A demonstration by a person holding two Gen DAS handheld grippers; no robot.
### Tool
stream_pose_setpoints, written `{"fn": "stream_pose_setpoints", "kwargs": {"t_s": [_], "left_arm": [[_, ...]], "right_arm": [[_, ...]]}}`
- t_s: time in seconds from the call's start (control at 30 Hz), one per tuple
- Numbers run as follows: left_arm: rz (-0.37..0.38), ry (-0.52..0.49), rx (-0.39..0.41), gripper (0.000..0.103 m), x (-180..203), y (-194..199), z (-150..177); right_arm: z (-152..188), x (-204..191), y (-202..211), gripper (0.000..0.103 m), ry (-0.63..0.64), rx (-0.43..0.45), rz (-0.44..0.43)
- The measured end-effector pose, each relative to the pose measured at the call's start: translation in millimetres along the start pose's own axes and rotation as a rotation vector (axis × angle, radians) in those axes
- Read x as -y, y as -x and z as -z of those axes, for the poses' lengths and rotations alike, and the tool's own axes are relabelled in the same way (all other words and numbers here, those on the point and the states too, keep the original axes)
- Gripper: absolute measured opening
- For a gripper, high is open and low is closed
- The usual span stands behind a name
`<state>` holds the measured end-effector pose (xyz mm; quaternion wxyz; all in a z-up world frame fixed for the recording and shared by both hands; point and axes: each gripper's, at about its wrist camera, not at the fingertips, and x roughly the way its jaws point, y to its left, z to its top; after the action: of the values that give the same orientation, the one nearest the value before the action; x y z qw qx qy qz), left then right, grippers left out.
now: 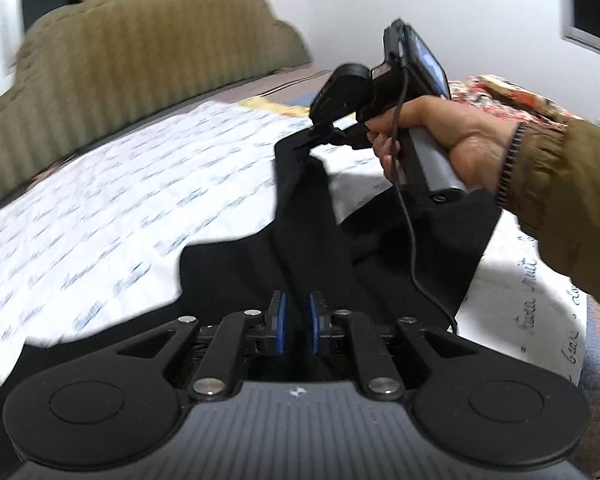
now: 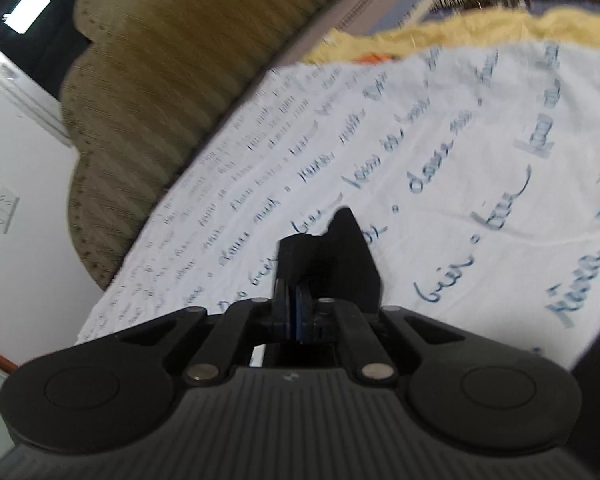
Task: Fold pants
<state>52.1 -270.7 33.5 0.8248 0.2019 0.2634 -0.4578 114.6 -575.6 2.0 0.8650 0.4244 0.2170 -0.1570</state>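
Note:
Black pants (image 1: 320,240) lie on a bed's white sheet (image 1: 120,208), drawn into a long ridge between my two grippers. At the bottom of the left wrist view my left gripper (image 1: 297,316) is pinched on the near end, with dark cloth between its blue pads. At the far end my right gripper (image 1: 316,138), held by a hand (image 1: 440,140), is shut on a lifted corner of the pants. In the right wrist view the right gripper (image 2: 294,300) has its pads together, and a black flap of the pants (image 2: 348,256) sticks up past them.
An olive ribbed headboard (image 1: 140,60) stands along the bed's far side. A patterned blanket (image 1: 512,96) and yellow cloth (image 2: 500,28) lie beyond the sheet (image 2: 460,160). An olive sleeve (image 1: 560,200) crosses the right side. A cable (image 1: 412,240) hangs over the pants.

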Motion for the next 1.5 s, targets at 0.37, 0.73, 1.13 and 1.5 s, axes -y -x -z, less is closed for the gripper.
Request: {"fn": "stream_pose_setpoints", "kwargs": {"t_s": [0.37, 0.73, 1.13, 1.5], "left_arm": [[0.149, -0.089, 0.020, 0.015, 10, -48, -23], [0.094, -0.280, 0.147, 0.085, 30, -35, -22], [0.056, -0.361, 0.073, 0.085, 57, -63, -20], [-0.009, -0.310, -0.019, 0.007, 72, -76, -19]], "right_arm": [[-25, -2, 93, 0.005, 0.055, 0.108, -0.079], [-23, 6, 125, 0.005, 0.060, 0.148, -0.077], [-19, 11, 140, 0.005, 0.058, 0.161, -0.072], [-12, 31, 162, 0.005, 0.006, 0.220, -0.051]]}}
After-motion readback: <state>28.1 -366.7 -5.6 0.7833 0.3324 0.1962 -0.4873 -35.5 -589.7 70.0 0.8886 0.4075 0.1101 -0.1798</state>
